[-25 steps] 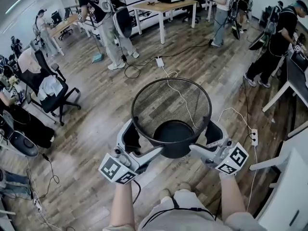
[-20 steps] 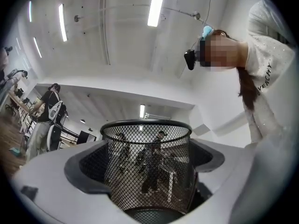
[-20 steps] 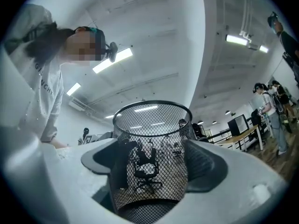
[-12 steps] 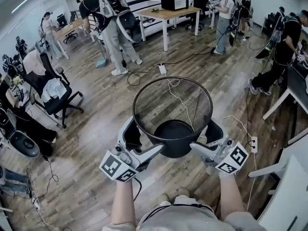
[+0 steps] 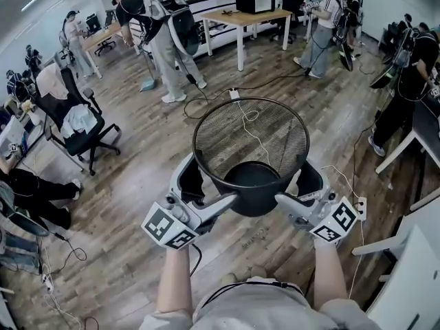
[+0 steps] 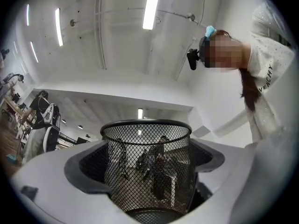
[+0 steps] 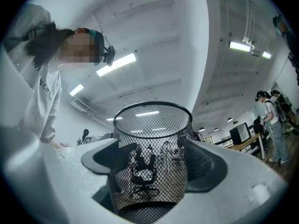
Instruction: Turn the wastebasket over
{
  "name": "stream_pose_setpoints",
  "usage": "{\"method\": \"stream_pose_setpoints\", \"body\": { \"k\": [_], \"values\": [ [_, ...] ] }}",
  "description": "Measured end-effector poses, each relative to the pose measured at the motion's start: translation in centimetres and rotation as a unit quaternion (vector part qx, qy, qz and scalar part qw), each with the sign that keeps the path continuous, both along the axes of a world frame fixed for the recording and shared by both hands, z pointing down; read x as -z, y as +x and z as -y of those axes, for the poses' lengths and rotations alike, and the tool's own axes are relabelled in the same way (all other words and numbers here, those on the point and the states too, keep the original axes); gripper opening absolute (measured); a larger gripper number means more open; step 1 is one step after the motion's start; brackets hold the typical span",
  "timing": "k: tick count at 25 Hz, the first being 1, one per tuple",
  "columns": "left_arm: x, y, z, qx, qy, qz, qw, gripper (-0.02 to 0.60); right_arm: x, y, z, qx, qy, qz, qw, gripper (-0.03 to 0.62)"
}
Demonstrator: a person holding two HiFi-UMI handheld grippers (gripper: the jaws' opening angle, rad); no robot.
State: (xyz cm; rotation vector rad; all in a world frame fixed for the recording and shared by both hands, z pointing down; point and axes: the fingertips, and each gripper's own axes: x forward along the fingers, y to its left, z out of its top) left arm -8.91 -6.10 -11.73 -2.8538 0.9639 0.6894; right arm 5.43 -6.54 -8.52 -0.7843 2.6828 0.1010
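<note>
**Fig. 1. Mesh wastebasket held over the office floor**

You hold the black mesh wastebasket [image 5: 251, 137] in mid-frame, off the floor. Its open rim tilts up towards your head and its solid base sits low, nearest your body. Your left gripper [image 5: 206, 188] clamps the lower left wall; in its own view the two jaws close against the mesh on either side. Your right gripper [image 5: 292, 182] clamps the lower right wall the same way, jaws pressed to the mesh.

Beneath lies a wood-plank floor [image 5: 137, 184]. A white cable [image 5: 256, 135], seen through the mesh, runs to a power strip [image 5: 234, 93] just above the rim. A black office chair [image 5: 77, 124] draped with clothes stands at the upper left. A wooden table [image 5: 249, 18] stands at the top centre, with a person wearing a backpack [image 5: 165, 33] to its left. A white desk [image 5: 405, 139] occupies the right edge.
</note>
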Motion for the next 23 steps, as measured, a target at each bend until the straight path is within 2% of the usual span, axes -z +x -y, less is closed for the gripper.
{"method": "stream_pose_setpoints", "body": {
  "k": [23],
  "values": [
    [-2.3,0.5,-0.3,0.005,-0.033,0.007,0.9994,0.526,-2.4,0.4,-0.4,0.005,-0.033,0.008,0.999,0.425]
  ]
}}
